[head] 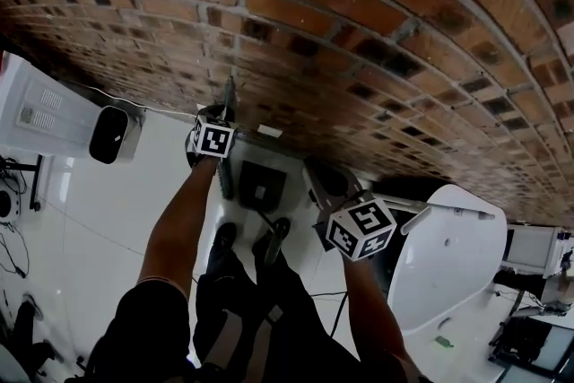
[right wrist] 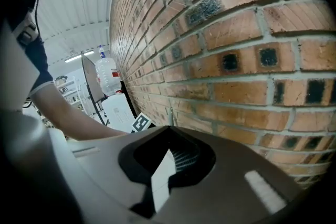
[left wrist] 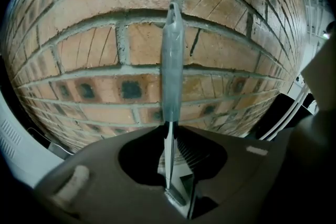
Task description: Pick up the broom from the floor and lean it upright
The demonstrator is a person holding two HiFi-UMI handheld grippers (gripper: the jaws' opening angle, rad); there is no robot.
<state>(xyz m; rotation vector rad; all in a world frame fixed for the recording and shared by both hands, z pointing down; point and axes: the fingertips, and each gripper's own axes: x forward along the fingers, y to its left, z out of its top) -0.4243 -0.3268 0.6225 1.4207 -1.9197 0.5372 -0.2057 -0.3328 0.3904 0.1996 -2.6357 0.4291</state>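
The broom stands upright close to the brick wall point(head: 359, 22). Its grey grip end point(left wrist: 172, 60) rises in front of the bricks in the left gripper view, and its thin metal shaft runs down between the jaws. My left gripper point(left wrist: 170, 136) is shut on that shaft. In the head view the left gripper point(head: 224, 116) sits under the handle tip point(head: 230, 92), and the shaft continues down towards the floor point(head: 224, 179). My right gripper point(head: 320, 177) is to the right, apart from the broom. Its jaws point(right wrist: 168, 153) stand a little apart with nothing between them.
A white cabinet point(head: 45, 117) stands at the left and a white rounded panel point(head: 448, 256) at the right. A dark square thing point(head: 260, 184) lies on the floor by the person's feet. Cables point(head: 11, 229) trail at the far left. A water bottle point(right wrist: 107, 73) stands along the wall.
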